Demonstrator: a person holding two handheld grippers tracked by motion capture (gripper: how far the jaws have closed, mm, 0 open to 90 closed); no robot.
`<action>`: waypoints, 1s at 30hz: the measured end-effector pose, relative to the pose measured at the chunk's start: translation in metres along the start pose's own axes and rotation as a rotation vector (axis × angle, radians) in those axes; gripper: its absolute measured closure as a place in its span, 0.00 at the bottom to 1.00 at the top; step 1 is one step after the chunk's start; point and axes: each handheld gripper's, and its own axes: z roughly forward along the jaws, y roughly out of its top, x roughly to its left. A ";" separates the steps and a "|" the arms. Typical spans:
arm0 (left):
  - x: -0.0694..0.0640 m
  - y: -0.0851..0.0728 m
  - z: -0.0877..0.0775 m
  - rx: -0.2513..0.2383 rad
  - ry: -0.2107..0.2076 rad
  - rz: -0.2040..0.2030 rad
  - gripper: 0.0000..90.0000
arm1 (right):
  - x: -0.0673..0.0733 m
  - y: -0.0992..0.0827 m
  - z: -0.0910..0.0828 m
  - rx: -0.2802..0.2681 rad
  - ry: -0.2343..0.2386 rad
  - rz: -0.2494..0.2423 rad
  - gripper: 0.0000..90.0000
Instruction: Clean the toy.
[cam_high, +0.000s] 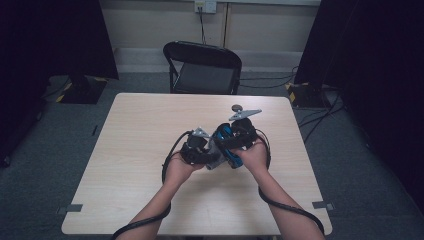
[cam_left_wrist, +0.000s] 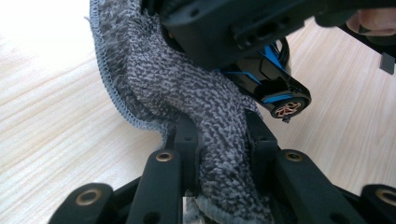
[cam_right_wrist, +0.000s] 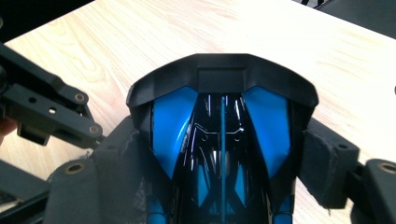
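The left gripper's fingers are clenched on a bunched fold of grey knitted microfibre cloth, which rises out of the grip and lies pressed against the glossy blue-and-black plastic toy car. The right gripper's padded fingers clamp that car by its two flanks, standing wide because the body is wide, with the car's dark end wing pointing away from the hand. Holding the car firmly by its sides leaves its other surfaces free, so I judge that the cloth hand is wiping it while the other hand steadies it. In the left gripper view a small copper-spoked wheel shows just past the cloth, with the right gripper's black housing above it. From the high view, both hands meet above the middle of the pale wooden worktop, the car raised between them rather than resting on the surface, cables trailing back along the forearms. Beyond the worktop stands a black folding chair.
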 end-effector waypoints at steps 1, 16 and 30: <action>0.000 0.000 0.000 0.003 -0.003 0.002 0.80 | 0.000 0.000 0.000 0.000 0.001 0.003 0.28; -0.009 -0.010 0.012 0.022 -0.043 0.021 0.80 | 0.000 0.008 0.003 -0.002 0.010 0.008 0.28; -0.022 -0.018 0.027 0.059 -0.076 0.046 0.80 | -0.004 0.015 0.003 -0.007 0.008 0.024 0.28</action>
